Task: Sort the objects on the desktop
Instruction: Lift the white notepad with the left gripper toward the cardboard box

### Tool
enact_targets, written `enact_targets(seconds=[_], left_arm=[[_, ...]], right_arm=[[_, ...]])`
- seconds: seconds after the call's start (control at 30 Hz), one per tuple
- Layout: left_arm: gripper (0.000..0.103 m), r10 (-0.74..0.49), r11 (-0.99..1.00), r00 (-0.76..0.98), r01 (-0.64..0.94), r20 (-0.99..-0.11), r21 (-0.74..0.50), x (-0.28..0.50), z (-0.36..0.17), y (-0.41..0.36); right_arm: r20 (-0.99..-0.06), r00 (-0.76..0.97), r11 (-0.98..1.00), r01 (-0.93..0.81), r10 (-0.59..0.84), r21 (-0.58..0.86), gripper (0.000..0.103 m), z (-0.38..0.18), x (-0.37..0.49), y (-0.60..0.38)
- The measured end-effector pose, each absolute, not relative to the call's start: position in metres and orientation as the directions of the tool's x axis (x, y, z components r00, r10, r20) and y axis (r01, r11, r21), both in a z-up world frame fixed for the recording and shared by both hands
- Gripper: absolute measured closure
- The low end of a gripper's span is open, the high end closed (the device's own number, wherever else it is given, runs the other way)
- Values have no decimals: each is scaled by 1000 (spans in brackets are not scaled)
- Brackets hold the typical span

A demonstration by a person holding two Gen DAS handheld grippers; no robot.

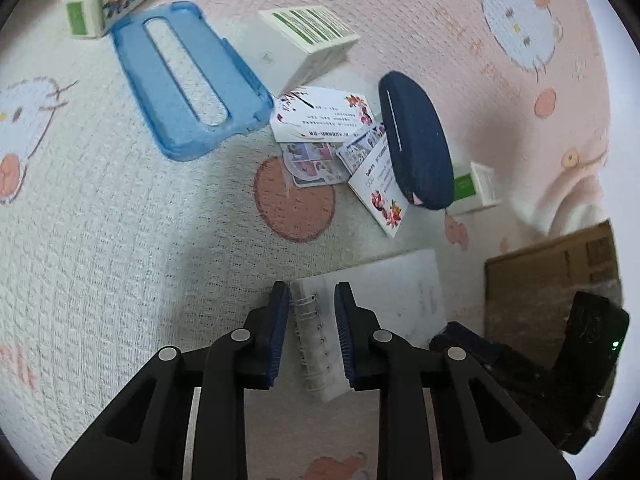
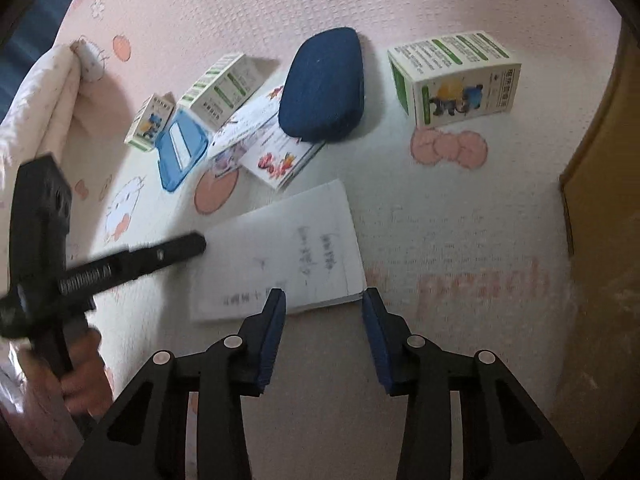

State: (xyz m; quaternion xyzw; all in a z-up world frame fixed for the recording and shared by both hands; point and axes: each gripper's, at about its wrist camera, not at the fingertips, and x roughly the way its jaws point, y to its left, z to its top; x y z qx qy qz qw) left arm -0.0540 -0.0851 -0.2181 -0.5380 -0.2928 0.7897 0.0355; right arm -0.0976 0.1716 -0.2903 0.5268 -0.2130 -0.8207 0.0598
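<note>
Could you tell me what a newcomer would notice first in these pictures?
Probably the white notebook lying on the cartoon-print cloth, with both tools at it: the left tool straddles its spiral edge, the right tool its near edge. Behind it lie a dark blue case and a blue phone cover.

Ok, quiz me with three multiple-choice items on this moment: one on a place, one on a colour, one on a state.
1. Where does the dark blue case lie?
A. on the cards
B. inside the cardboard box
C. on the notebook

2. What colour is the phone case?
A. red
B. translucent blue
C. black

3. How does the left hand-held gripper stand at the notebook?
A. open, astride its spiral edge
B. holding it aloft
C. shut beside the phone case

Answers:
1 A: its end overlaps the cards.
2 B: the cloth shows through it.
3 A: gaps show beside both pads and the notebook lies flat.
</note>
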Motion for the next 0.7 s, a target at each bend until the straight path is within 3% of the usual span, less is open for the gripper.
enact_targets(seconds=[0.1, 0.53, 0.7], left_arm=[[72, 389, -834, -390, 237, -835, -499, -51, -220, -80], [71, 337, -887, -367, 185, -867, -424, -55, -218, -57], [71, 357, -871, -273, 250, -894, -424, -56, -220, -58]], right_arm=[[-835, -457, -902, -140, -307, 409, 65, -285, -100, 179], [-819, -463, -905, -77, -338, 417, 66, -303, -127, 179], [-830, -405, -882, -109, -383, 459, 67, -303, -127, 184]])
